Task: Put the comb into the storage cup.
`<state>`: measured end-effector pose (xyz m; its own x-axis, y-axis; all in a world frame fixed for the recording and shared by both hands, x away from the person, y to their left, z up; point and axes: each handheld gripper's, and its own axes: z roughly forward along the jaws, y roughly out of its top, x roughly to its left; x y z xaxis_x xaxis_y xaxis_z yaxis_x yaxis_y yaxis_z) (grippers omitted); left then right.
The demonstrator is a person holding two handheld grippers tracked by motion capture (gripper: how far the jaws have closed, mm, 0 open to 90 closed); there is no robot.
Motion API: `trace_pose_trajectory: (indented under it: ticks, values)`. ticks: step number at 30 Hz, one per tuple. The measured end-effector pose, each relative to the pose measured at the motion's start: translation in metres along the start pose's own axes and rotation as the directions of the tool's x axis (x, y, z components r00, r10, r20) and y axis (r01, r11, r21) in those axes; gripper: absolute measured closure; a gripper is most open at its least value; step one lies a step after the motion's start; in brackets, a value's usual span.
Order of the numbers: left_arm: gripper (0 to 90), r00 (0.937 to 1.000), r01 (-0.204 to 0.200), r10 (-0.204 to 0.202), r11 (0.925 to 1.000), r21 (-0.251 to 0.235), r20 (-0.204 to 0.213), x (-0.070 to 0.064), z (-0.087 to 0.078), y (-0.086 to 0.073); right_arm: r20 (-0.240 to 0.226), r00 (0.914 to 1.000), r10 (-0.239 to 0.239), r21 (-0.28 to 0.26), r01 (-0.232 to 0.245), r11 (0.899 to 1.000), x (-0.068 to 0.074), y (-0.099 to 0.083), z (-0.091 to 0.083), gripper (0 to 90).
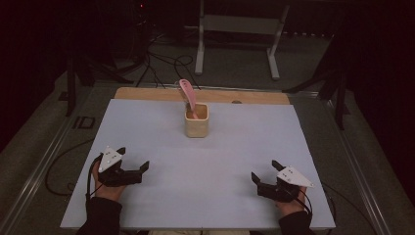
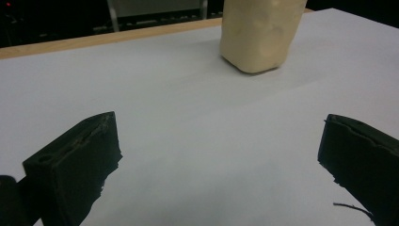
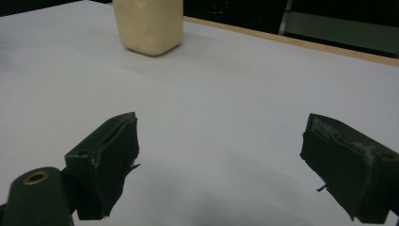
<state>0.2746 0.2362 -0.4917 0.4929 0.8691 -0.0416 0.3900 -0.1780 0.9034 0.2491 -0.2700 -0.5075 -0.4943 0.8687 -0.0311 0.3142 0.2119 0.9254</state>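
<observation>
A cream square cup (image 1: pixel 196 121) stands upright at the far middle of the white table (image 1: pixel 195 166), with a pink spoon (image 1: pixel 187 93) leaning out of it toward the far left. My left gripper (image 1: pixel 133 159) rests open near the front left corner, nothing between its jaws. My right gripper (image 1: pixel 265 171) lies open near the front right, also empty. The cup (image 2: pixel 259 33) appears ahead and to the right in the left gripper view, beyond the open left gripper (image 2: pixel 220 141). In the right gripper view the cup (image 3: pixel 148 26) stands ahead to the left of the open right gripper (image 3: pixel 220 141).
A wooden strip (image 1: pixel 147 93) runs along the table's far edge. Behind it stand a metal frame's legs (image 1: pixel 199 46) and loose cables (image 1: pixel 161 61) on the dark floor. Dark stands flank both sides of the table.
</observation>
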Motion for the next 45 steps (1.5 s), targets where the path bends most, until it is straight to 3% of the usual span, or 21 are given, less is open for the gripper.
trace_pose_trajectory:
  ticks: [10, 17, 27, 35, 45]
  values:
    - [0.1, 0.9998, -0.011, 0.011, 0.9999, 0.005, -0.015, 0.003, -0.010, -0.013, -0.003, 1.0000, 0.001, -0.019, -0.001, 1.000, -0.001, 0.003, -0.002, 11.3]
    - [0.1, 0.9994, -0.016, 0.015, 0.9994, -0.030, -0.031, 0.004, -0.022, -0.016, -0.005, 0.9999, 0.009, -0.028, -0.009, 1.000, -0.001, 0.003, -0.003, 11.2]
    - [0.1, 0.9968, -0.063, 0.060, 0.9961, -0.061, -0.053, -0.006, -0.029, -0.015, 0.005, 0.9999, 0.014, -0.031, -0.014, 0.999, -0.006, 0.005, -0.003, 10.3]
    - [0.1, 0.9975, -0.048, 0.043, 0.9941, -0.097, -0.057, -0.003, -0.032, -0.014, 0.024, 0.9993, 0.028, -0.023, -0.027, 0.999, -0.008, 0.005, -0.002, 9.1]
    - [0.1, 0.9972, -0.041, 0.035, 0.9954, -0.087, -0.066, -0.002, -0.027, -0.016, 0.018, 0.9994, 0.029, -0.020, -0.029, 0.999, -0.008, 0.004, -0.001, 9.1]
